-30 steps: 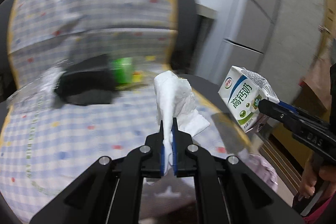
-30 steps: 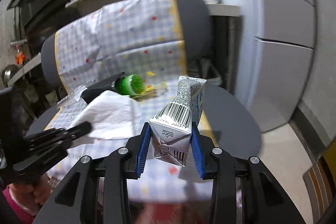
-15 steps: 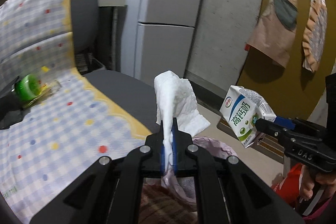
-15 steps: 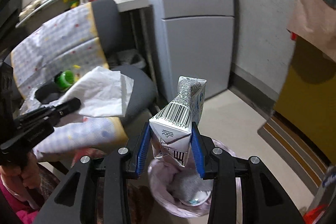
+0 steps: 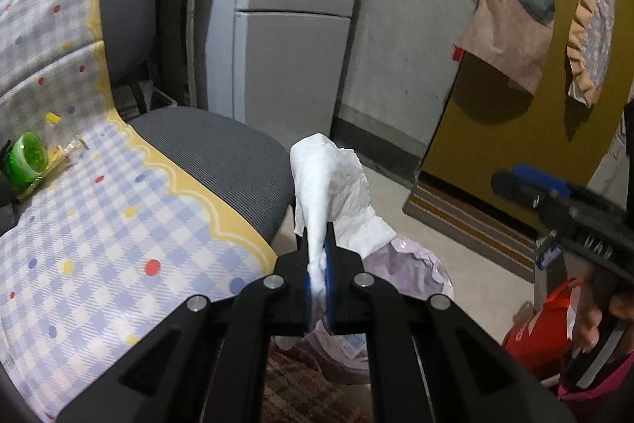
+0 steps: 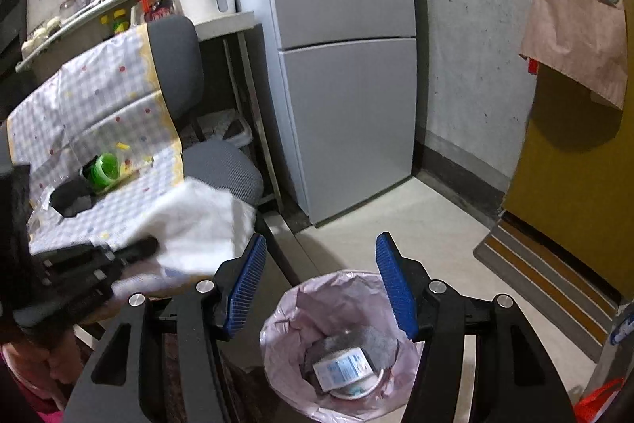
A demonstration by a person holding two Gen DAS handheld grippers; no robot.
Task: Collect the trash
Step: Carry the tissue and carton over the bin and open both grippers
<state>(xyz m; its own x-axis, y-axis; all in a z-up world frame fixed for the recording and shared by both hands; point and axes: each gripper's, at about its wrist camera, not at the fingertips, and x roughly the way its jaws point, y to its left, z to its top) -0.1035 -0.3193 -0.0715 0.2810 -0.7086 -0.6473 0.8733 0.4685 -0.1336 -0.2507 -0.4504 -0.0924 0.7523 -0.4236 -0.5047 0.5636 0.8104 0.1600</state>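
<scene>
My left gripper (image 5: pixel 319 244) is shut on a crumpled white tissue (image 5: pixel 331 185), held just above and left of the trash bin with a pink liner (image 5: pixel 412 264). In the right wrist view the tissue (image 6: pixel 198 224) and left gripper (image 6: pixel 142 248) show at the left, blurred. My right gripper (image 6: pixel 321 276) is open and empty above the bin (image 6: pixel 285 335). A milk carton (image 6: pixel 342 369) lies inside the bin on other trash. The right gripper also shows in the left wrist view (image 5: pixel 511 181).
A chair with a checked cloth (image 5: pixel 99 224) stands left of the bin, with a green cup (image 5: pixel 25 155) and wrappers on it. A grey fridge (image 6: pixel 340 66) is behind. A doormat (image 6: pixel 547 276) and a red bag (image 5: pixel 543 328) lie at the right.
My right gripper opened and the milk carton dropped into the bin. Both grippers swung from the chair toward the bin; the left still holds the tissue.
</scene>
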